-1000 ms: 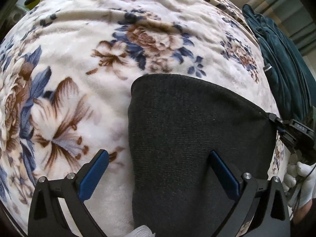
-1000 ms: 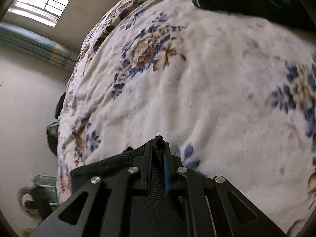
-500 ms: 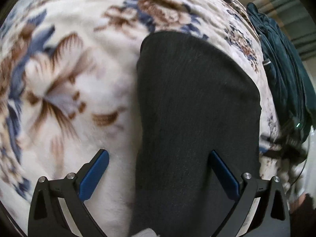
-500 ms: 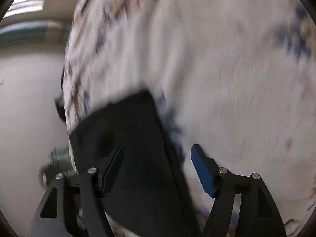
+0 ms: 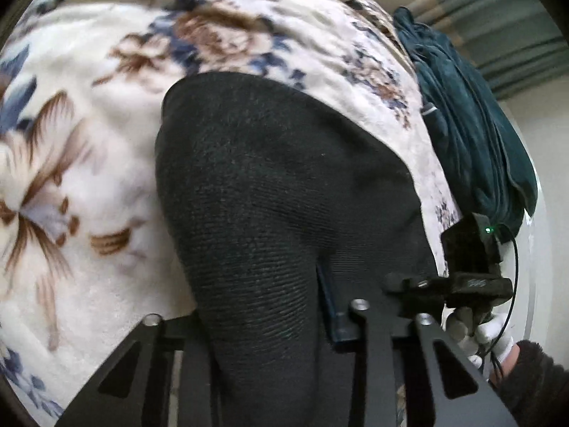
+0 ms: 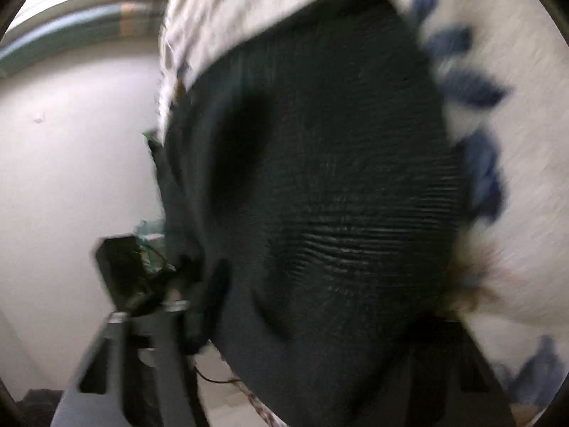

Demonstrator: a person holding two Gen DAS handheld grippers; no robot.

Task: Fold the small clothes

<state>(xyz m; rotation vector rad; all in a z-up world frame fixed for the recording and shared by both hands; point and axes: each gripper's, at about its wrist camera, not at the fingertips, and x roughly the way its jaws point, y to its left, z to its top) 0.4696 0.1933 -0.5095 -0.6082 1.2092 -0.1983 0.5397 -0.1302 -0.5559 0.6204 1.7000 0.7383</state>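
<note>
Dark knit garment (image 5: pixel 270 185) bunches between both closing grippers' fingers (image 5: pixel 330 306), left clenching it

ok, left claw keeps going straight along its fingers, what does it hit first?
Likely the black knit garment: the left claw is closing with a fold already between its fingers, and the floral blanket lies beneath.

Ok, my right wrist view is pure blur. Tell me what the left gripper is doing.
Observer: The left gripper is closing its jaws on a bunched fold of the black knit garment.
Operator: Now place my other one.
Observer: The right gripper sits at the garment's right edge, in a white-gloved hand, jaws closing; grip unclear.
Operator: Name anything else on the blanket.
Observer: A dark teal garment lies heaped along the floral blanket's right edge, apart from the black one.
</note>
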